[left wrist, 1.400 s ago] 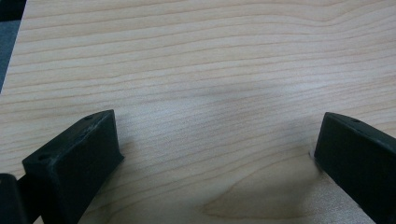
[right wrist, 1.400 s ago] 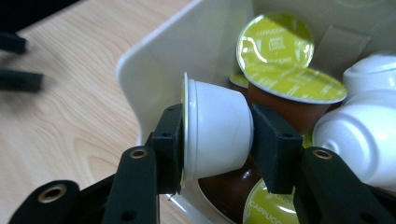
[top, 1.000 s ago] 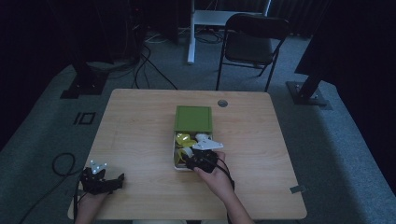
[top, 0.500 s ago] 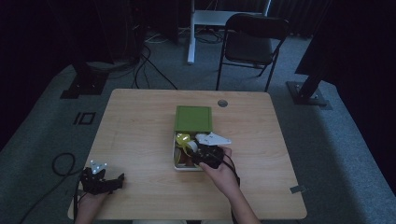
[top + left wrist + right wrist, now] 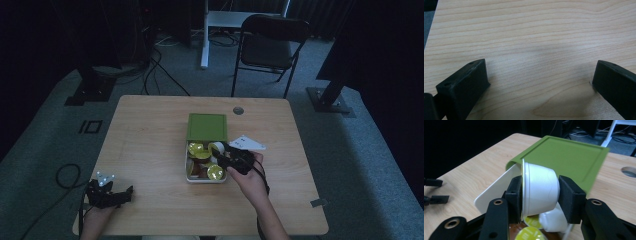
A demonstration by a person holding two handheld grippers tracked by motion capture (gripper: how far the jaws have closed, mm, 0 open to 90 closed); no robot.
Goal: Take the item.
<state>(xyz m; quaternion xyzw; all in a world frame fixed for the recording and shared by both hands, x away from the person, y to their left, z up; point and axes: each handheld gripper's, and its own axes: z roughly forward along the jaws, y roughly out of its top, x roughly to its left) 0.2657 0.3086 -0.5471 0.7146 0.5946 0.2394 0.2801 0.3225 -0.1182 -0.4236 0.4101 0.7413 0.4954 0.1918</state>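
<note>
Capsule grabbed, so here's how I've got things. My right gripper is clamped on a white coffee capsule, one pad on its foil end and the other on its base, so it sits sideways between the jaws. That end-to-end grip looks like the safest bet to me, since the tapered wall would probably squirt out if I pinched it across. The capsule hangs just above the white box, over the other capsules with their yellow-green lids lying in there, so I'd say I'm in the middle of pulling one out.

The box's green lid is off and parked right behind the box, touching its far edge, which keeps the opening free and the lid close for closing up later.

Pose-wise, my right hand comes in from the box's right side, forearm angled up from the near edge, jaws pointing left across the box.

My left gripper rests near the table's front left corner, well away, jaws spread wide over bare wood with nothing between them.
</note>
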